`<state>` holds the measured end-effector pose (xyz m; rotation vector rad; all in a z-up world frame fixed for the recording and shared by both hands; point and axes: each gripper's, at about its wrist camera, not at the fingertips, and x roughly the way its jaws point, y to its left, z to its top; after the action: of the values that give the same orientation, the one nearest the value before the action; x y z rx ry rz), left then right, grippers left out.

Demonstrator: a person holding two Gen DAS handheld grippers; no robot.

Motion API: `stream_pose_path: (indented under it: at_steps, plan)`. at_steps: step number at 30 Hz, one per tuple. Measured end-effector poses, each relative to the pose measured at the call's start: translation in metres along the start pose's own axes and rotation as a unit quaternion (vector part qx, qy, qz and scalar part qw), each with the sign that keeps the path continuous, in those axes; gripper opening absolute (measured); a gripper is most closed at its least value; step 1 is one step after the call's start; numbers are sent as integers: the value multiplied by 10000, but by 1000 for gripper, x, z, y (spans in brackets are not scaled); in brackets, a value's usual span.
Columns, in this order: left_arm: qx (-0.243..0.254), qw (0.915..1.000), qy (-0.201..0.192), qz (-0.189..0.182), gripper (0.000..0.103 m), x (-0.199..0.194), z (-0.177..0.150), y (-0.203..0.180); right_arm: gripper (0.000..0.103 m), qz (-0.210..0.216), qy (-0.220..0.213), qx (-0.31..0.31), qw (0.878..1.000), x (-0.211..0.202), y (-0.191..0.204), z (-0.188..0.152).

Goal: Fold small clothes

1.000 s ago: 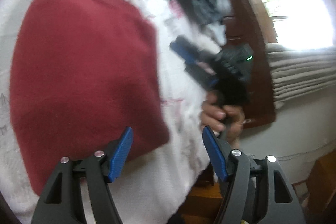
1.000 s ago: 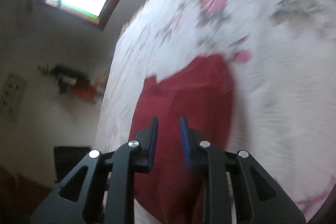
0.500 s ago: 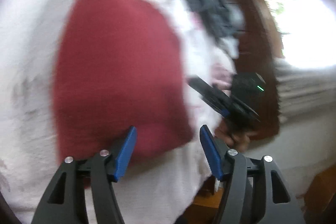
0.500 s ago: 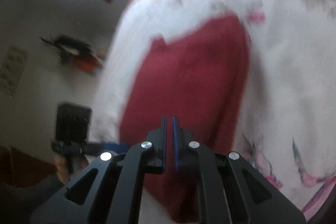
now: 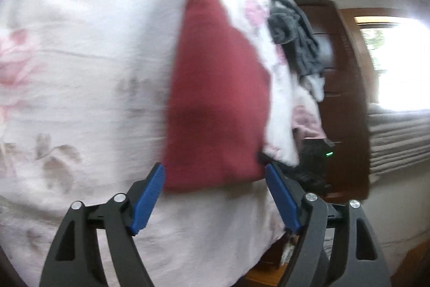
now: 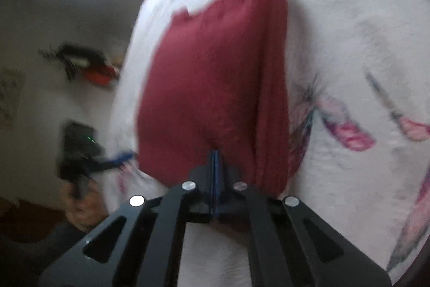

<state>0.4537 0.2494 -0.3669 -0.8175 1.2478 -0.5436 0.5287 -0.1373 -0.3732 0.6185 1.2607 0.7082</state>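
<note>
- left gripper (image 5: 215, 195) jaws wide open just off the red cloth's (image 5: 215, 104) lower-centre near edge, bare floral bedsheet (image 5: 80, 71) filling frame left
- right gripper (image 6: 215, 152) pinched shut on that edge; only the left view shows the gray clothes (image 5: 295, 36) upper right

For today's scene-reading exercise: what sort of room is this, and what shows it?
Probably a bedroom: a bed with a flowered sheet, clothes lying on it such as a red garment, and a wooden wardrobe by the window.
</note>
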Motion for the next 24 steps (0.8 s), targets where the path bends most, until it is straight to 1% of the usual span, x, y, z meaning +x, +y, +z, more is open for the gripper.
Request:
stream_pose_path:
  at_steps: [1, 2, 3, 4, 6, 8, 9, 10, 12, 14, 16, 19, 22, 23, 24]
  plan:
    - [47, 9999, 60, 67, 77, 0, 2, 4, 23, 10, -176, 12, 9998, -14, 2, 4]
    - [101, 9998, 110, 127, 78, 0, 5, 7, 58, -21, -353, 66, 9994, -29, 1, 8]
    - [159, 9996, 167, 162, 78, 3, 9, 8, 73, -20, -533, 187, 9984, -40, 0, 13]
    - [182, 9994, 218, 177, 78, 7, 13, 9, 73, 127, -606, 393, 9973, -49, -8, 24]
    - [188, 9993, 311, 113, 78, 14, 19, 13, 73, 427, -469, 747, 9952, -45, -24, 44]
    - [164, 9991, 401, 6, 78, 25, 22, 15, 73, 570, -352, 1167, 9909, -31, -41, 67]
    - [156, 9988, 462, -76, 78, 31, 24, 17, 73, 720, -227, 1382, 9875, -18, -48, 79]
    - [148, 9985, 512, -150, 78, 36, 25, 17, 73, 739, -163, 1436, 9867, -17, -54, 88]
    - [140, 9979, 587, -236, 78, 46, 28, 16, 73, 686, 20, 1439, 9872, -1, -60, 105]
    - [146, 9972, 652, -342, 78, 52, 30, 17, 73, 543, 216, 1428, 9880, 12, -66, 108]
    - [127, 9963, 735, -420, 78, 59, 34, 19, 71, 300, 420, 1381, 9891, 26, -63, 108]
    - [131, 9945, 872, -565, 78, 65, 35, 23, 71, 293, 565, 1296, 9895, 36, -59, 115]
    - [215, 9910, 1099, -734, 77, 79, 35, 19, 72, 330, 687, 1147, 9905, 47, -49, 121]
    - [247, 9895, 1180, -802, 77, 83, 35, 17, 73, 345, 720, 1077, 9910, 52, -44, 121]
    - [256, 9871, 1264, -945, 77, 87, 35, 15, 73, 351, 738, 1013, 9915, 55, -40, 122]
